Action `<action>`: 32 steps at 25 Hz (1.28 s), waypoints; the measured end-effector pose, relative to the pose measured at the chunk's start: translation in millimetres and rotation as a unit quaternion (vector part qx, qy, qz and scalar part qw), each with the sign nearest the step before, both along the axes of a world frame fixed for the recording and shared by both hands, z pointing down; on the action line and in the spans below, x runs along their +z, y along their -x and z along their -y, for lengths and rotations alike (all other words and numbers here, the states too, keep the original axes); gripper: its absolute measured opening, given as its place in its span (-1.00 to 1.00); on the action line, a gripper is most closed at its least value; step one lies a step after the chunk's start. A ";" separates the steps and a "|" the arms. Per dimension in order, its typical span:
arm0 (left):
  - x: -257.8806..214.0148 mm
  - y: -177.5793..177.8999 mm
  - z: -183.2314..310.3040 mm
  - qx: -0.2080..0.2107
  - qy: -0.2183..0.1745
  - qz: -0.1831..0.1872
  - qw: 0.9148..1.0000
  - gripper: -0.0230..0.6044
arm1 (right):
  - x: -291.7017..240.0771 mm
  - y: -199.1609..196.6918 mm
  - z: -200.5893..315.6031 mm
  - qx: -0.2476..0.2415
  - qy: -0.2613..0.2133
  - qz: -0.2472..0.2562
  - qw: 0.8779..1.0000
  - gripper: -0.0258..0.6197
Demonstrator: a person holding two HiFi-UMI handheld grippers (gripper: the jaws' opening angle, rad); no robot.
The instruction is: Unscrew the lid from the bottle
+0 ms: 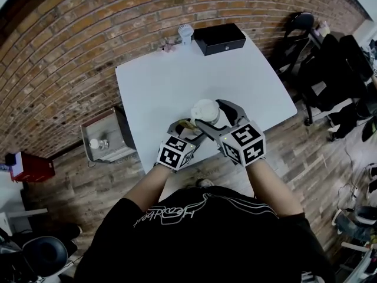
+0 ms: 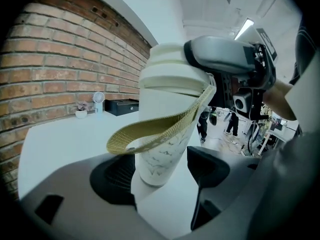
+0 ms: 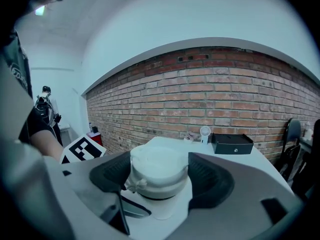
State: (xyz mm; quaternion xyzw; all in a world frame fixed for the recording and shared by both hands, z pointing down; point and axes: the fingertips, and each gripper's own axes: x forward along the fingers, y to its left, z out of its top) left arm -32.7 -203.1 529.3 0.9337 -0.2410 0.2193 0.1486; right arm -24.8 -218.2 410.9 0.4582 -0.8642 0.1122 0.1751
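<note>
The cream, marble-patterned bottle (image 2: 161, 156) is stood on the white desk (image 1: 171, 81) near its 6 o'clock edge, its lower body pinched by the left tool (image 2: 161, 171). Its cream ribbed lid (image 1: 205, 109) is clamped between the pads of the right tool (image 3: 160, 176). An olive woven strap (image 2: 160, 130) is looped from the neck. A black rectangular box (image 1: 220, 38) is seen at 12 o'clock.

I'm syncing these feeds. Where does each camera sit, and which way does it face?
Head view: on the person's head, facing steeply down at the table, left tongs, right tongs; forearms and shirt show.
Left gripper view: on the left tongs, facing the bottle they clamp; right tongs above.
Right gripper view: on the right tongs, facing the brick wall, clamped on the lid.
Shared: both gripper views show the fan and black box.
</note>
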 end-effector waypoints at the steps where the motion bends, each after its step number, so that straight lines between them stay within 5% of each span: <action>1: -1.2 1.3 -0.9 0.004 -0.001 0.000 1.000 0.16 | -2.8 -0.9 0.3 0.003 -0.003 0.003 1.000 0.18; 12: -20.8 44.9 -19.8 0.015 -0.014 -0.011 1.000 0.13 | -61.4 2.4 -4.6 0.000 -0.055 0.031 0.998 0.18; 15: -45.4 70.7 -16.4 -0.044 -0.025 -0.034 0.998 -0.12 | -89.0 1.5 -12.7 -0.003 -0.079 0.045 0.996 0.18; 18: -80.7 94.8 -11.1 -0.100 -0.029 -0.067 0.992 -0.61 | -114.9 -2.4 -21.7 -0.005 -0.101 0.057 0.993 0.18; 21: -118.6 112.2 -15.0 -0.126 -0.037 -0.105 0.986 -0.75 | -137.7 -5.5 -35.4 -0.011 -0.123 0.068 0.990 0.18; 26: -168.4 116.2 -53.0 -0.115 -0.070 -0.121 0.984 -0.78 | -164.0 -12.1 -78.8 -0.025 -0.153 0.082 0.984 0.18; 32: -202.3 87.8 -123.9 -0.077 -0.078 -0.126 0.986 -0.78 | -152.7 -30.5 -138.2 -0.024 -0.135 0.092 0.986 0.17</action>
